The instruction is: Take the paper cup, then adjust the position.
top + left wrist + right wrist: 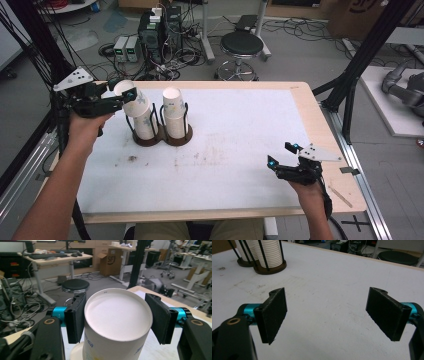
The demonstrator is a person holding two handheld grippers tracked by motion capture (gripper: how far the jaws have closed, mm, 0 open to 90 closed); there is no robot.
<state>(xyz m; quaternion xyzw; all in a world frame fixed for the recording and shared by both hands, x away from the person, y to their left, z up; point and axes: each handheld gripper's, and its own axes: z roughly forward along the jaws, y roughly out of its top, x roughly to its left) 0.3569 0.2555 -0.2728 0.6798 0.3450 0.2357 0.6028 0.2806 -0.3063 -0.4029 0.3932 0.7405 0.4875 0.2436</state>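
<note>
Your surface [305,107] is a light wooden tabletop with a pale border, almost wholly covered by a white sheet [240,135] that leaves bare wood along the right and far edges. You can see grey smudges and scuffs on the sheet near its middle and a small dark spot toward the left. Directly on the sheet, at the far left, sits a dark brown double-ring wooden base with thin black upright rods [162,136]; each ring carries a stack of white paper cups [174,114]. On the bare wood at the right edge lies a thin pale stick [342,196].
</note>
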